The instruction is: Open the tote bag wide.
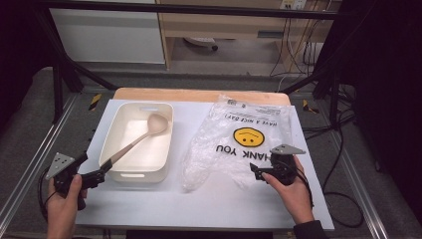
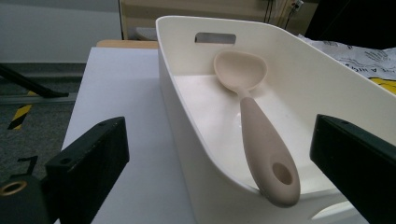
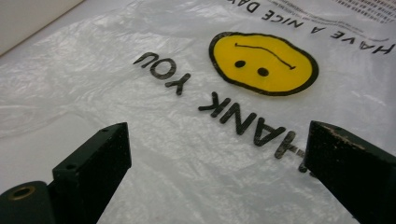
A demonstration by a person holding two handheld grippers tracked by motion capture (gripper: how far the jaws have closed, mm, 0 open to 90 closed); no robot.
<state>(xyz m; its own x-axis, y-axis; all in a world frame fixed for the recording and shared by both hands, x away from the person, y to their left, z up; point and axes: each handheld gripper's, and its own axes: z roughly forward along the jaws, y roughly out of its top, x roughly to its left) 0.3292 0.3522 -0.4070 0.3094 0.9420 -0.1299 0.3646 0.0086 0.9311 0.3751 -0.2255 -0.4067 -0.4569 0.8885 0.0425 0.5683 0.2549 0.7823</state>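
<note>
A white plastic tub (image 1: 119, 175) stands left of centre on the white table top (image 1: 209, 204). A beige spoon (image 1: 142, 137) lies slanted inside it, bowl at the far end, and its handle end (image 2: 280, 179) rests over the near rim. My left gripper (image 1: 102, 171) is open at that near corner, jaws either side of the handle end without touching it (image 2: 222, 140). A crumpled clear plastic bag (image 1: 239, 144) with a yellow smiley and "THANK YOU" lies on the right. My right gripper (image 1: 256, 172) hovers open over the bag's near edge (image 3: 215, 149).
The tub (image 2: 187, 107) has cut-out handles at both ends. Bare table surface runs along the front edge and between tub and bag (image 3: 154, 154). Dark frame bars and cables surround the table; a wooden edge (image 1: 199, 94) shows at the back.
</note>
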